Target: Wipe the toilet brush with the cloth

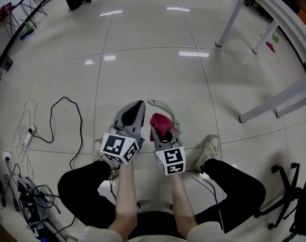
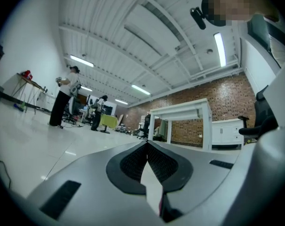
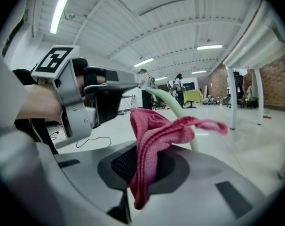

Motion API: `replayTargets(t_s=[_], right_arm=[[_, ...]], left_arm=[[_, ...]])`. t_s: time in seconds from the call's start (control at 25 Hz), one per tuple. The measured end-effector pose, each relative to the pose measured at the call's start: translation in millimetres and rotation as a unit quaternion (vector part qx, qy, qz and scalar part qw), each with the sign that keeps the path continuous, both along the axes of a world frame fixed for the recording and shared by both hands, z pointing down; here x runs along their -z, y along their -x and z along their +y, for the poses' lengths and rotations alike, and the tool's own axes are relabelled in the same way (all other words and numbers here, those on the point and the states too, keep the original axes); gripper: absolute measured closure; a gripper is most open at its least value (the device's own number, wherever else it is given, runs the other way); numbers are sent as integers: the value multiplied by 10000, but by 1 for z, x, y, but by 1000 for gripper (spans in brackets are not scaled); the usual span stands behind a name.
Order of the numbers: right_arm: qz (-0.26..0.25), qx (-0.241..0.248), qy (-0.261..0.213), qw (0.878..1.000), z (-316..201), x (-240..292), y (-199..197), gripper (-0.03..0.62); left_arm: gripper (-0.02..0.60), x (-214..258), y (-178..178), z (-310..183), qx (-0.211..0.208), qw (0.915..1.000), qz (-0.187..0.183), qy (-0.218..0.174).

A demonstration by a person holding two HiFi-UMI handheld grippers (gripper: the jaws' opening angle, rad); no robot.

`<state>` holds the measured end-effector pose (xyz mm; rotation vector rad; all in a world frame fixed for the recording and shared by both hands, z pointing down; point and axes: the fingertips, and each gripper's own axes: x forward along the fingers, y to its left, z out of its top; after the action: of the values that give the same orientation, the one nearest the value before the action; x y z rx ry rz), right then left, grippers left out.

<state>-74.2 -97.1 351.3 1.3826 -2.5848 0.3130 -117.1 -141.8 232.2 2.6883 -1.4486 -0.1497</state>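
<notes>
Right gripper (image 1: 163,135): fingers closed on the red cloth (image 3: 154,135), which is bunched at the tip with a loose tail flopping forward. Left gripper (image 1: 141,105): fingers closed. Its own view shows the pads together, and the right gripper view has the pale green handle of the toilet brush (image 3: 173,106) starting right at that tip, so I read it as pinched by its very end. The brush is in the air between the two grippers, above the floor (image 1: 143,44). The handle curves down past the cloth, just beside it; can't tell if they're touching. Brush head not visible in any view. Handling guess: the handle is thin, stiff, smooth plastic, light but long, so a tip pinch will let it swivel under wipe pressure. Better to hold further down the shaft. The cloth is soft and limp, so wrap it around the handle and slide it along rather than dabbing.
</notes>
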Motion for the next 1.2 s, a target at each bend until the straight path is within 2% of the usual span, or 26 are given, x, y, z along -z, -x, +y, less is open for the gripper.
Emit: replayTargets(t_s=[0.12,0.2,0.36,0.44,0.68,0.8,0.96,1.08,1.2], right_arm=[[-145,-412,231,9988,14,-8,-27,562],[-82,-541,197,9983,24,-4,-37,562],[598,-281,-161,9977,37,11,-39,562],[656,-293,-238,9971,46,19,-45,562],[342,-361,-396,9980,96,34,-64,562],[279,-328,-471,9980,132,37,-67,562],[124,-346,-477,9982,197,40,-88,562],[-115,-434,-463,9979,250,45,-110,562],[-116,-353,-485,9981,309,56,-125,562]], left_arm=[[577,-15,15,17,432,9985,212,259],[577,-30,20,31,608,9966,335,448],[577,-33,31,56,858,9936,578,456],[577,-30,33,67,914,9932,578,440],[577,-25,27,119,998,9935,390,372],[577,-32,23,160,973,9936,417,395],[577,-40,-5,229,911,9940,423,425],[577,-34,-22,282,949,9940,434,339],[577,-20,-34,345,1042,9927,554,245]])
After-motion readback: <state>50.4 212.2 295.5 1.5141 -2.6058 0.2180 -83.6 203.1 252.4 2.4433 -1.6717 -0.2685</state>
